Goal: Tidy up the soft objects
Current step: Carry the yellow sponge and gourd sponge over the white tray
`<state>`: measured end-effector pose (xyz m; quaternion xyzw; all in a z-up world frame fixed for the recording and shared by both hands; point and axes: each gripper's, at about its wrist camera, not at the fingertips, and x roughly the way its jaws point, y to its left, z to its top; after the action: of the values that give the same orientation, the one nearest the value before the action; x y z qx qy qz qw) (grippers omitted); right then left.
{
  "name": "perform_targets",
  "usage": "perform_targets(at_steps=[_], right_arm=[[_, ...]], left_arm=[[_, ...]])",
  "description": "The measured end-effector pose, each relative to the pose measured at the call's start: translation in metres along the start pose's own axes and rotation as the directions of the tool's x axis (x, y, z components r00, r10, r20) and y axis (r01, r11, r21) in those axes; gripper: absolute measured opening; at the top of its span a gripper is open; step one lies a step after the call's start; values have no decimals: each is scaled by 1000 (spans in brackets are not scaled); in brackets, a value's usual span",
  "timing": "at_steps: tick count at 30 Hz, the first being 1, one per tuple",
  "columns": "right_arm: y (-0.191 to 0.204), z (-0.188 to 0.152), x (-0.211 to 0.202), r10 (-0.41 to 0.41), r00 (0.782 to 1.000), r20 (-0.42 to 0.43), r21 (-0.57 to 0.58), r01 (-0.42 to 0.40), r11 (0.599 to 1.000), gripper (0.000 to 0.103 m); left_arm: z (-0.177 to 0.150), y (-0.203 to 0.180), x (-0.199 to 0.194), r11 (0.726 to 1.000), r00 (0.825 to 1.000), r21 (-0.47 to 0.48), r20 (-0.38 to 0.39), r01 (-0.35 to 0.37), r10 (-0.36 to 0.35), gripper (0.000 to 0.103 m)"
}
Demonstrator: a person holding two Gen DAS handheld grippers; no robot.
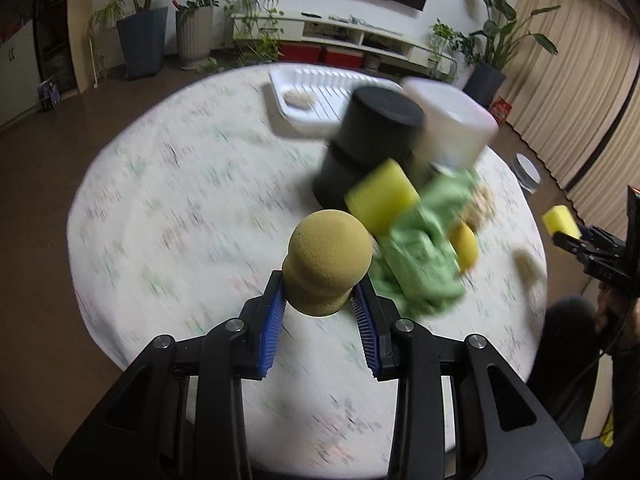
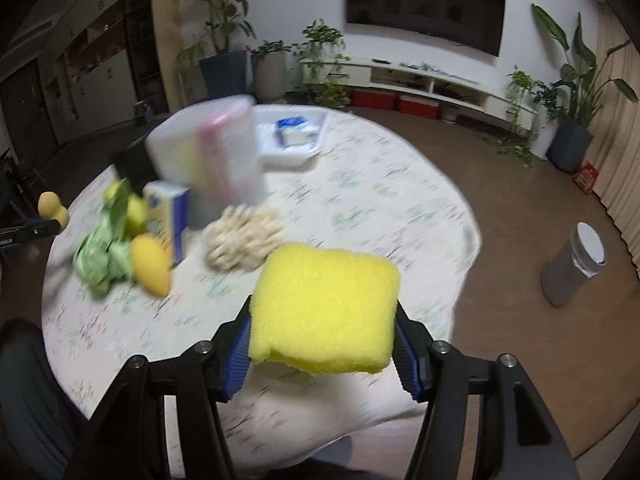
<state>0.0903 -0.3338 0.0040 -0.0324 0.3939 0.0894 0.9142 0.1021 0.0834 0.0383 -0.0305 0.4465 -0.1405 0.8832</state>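
- Left wrist view: the left gripper (image 1: 320, 300) pinches a tan gourd-shaped sponge (image 1: 327, 258) above the round table (image 1: 180, 200). A green cloth (image 1: 424, 256) and yellow block sponge (image 1: 380, 196) lie at two o'clock, a white tray (image 1: 316, 92) at twelve.
- Right wrist view: the right gripper (image 2: 323, 344) clamps a yellow sponge (image 2: 326, 308), lifted clear. A clear tub (image 2: 216, 156) stands at eleven o'clock.
- Judgement: both sponges are mid-carry; next, each needs a container to be released into.

A tan gourd-shaped sponge (image 1: 326, 256) and a yellow square sponge (image 2: 324, 312) were each held above the table; a crumpled green cloth (image 1: 424, 256) lay on it.
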Motion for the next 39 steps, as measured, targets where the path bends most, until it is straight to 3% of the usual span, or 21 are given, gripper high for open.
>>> perform_targets(at_steps=[2,6,13,17,20,27,39], right_arm=[[-17,16,0,5,1000,4,19,-5,1000,63],[-47,47,15,-60,998,6,4,60,998,63],[-97,107,56,-89,996,-19,28,89,996,63],[-107,146,80,-87,996,-19,14,87,996,63],[-96,177,99,-81,997,-17,-44,81,996,62],[-43,241,154,53,998,-43,-183,-60,981,63],[65,276,241,200,963,-180,-425,-260,867,63]], left_arm=[[17,11,0,1000,1000,-1,15,-15,15,32],[59,31,6,1000,999,2,35,-30,29,32],[129,37,25,995,997,81,48,-57,53,32],[167,36,50,991,998,118,31,-57,53,32],[192,28,75,981,996,175,7,-85,85,32],[234,0,139,951,993,300,-63,-73,96,32],[240,-20,215,913,981,408,-175,-5,84,32]])
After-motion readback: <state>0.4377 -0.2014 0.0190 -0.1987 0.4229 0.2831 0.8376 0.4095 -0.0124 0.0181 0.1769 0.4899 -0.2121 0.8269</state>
